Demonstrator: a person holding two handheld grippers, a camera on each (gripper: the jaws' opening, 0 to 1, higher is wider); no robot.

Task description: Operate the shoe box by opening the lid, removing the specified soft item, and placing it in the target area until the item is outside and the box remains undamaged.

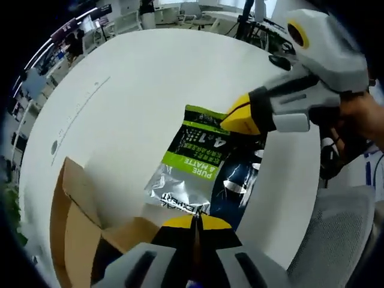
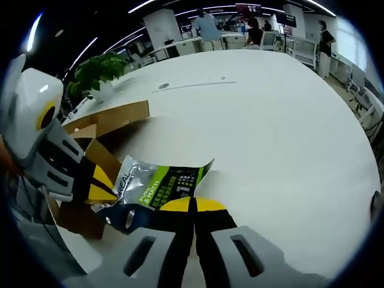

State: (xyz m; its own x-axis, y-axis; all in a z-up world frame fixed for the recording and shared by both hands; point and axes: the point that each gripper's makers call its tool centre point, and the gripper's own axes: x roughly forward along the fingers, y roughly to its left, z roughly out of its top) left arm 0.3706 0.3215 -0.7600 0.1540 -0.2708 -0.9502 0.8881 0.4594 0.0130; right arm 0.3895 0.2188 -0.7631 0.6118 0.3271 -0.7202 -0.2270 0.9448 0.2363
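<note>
The round white table (image 1: 150,90) spreads wide under me, the open cardboard shoe box (image 1: 72,228) at its edge. My left claw (image 1: 193,223) and right claw (image 2: 193,205) each pinch an opposite end of the green-and-silver foil pouch (image 1: 195,165), held just beside the box, above the tabletop.

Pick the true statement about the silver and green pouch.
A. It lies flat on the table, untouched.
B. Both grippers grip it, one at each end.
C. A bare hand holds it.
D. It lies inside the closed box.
B: the pouch is outside the box, with the left gripper shut on one end and the right gripper on the other.
</note>
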